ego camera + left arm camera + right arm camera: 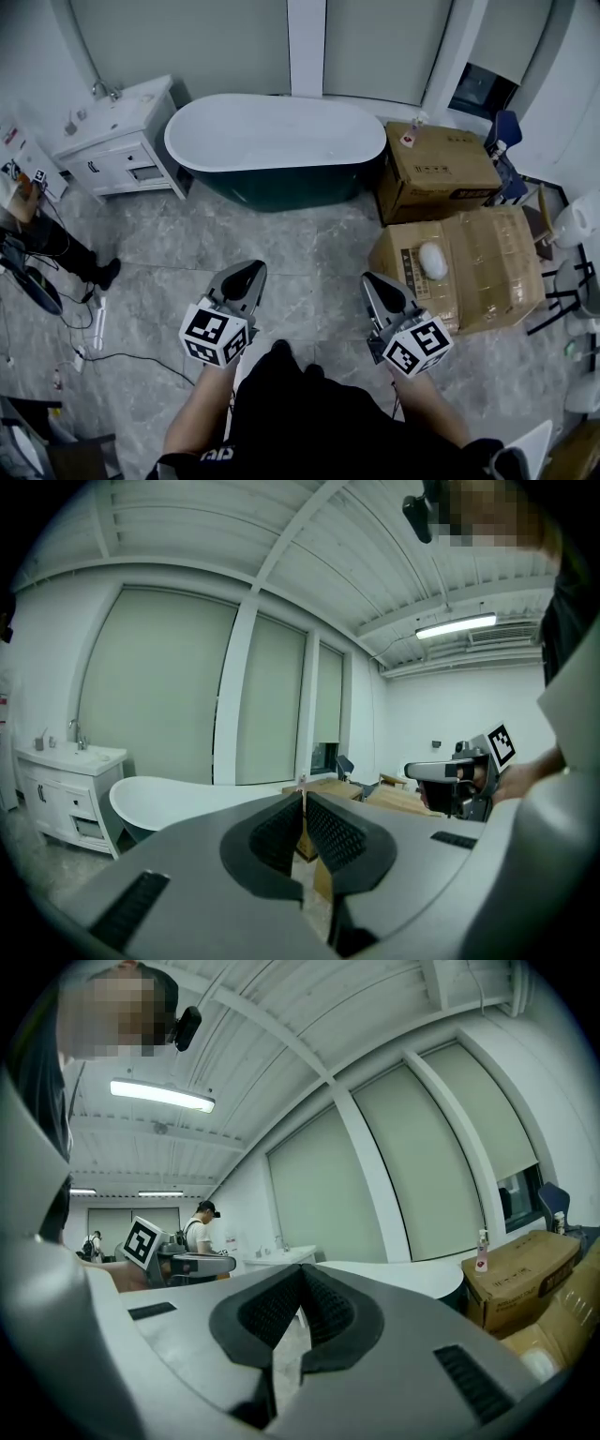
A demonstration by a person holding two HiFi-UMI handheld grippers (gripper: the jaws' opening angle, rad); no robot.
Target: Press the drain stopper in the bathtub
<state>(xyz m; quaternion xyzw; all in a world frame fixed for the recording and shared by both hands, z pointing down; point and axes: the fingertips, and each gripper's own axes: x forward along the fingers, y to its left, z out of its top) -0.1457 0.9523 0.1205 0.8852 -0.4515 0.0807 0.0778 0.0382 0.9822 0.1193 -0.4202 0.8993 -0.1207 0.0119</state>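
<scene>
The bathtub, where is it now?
In the head view the bathtub sits top middle, between the white sink cabinet at left and a cardboard box at right.

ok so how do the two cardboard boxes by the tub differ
The far box looks smaller and stands right at the end of the bathtub. The near box looks larger and sits farther from it. The far box carries a small bottle at one corner, while the near box carries a white rounded object on top. Both are brown cardboard and stand on the floor.
</scene>
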